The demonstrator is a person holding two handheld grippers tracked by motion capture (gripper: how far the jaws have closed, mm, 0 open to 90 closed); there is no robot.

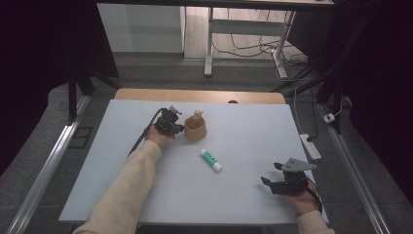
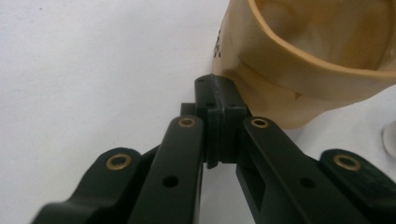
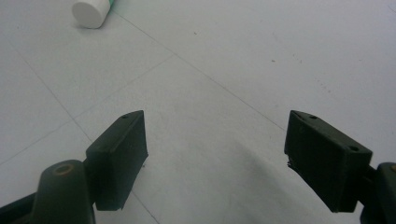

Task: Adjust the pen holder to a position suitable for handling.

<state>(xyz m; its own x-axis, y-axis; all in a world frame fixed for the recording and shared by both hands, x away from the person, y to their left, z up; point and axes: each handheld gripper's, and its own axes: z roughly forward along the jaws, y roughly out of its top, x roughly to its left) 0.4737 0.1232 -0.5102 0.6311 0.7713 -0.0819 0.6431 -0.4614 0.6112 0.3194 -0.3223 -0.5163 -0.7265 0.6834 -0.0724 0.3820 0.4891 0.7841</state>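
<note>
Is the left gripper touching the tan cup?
Touching. In the left gripper view the shut left gripper presses against the cup wall, no gap between.

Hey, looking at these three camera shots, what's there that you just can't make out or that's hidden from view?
- High view: the pale item sticking up from the tan cup is too small to identify.
- Left gripper view: whether the left gripper, jaws together, pinches the cup wall; its tips cover the contact. The cup's black print is blurred and partly hidden.
- Right gripper view: the glue stick is cut off by the top edge beyond its white cap. The right gripper is open.
</note>
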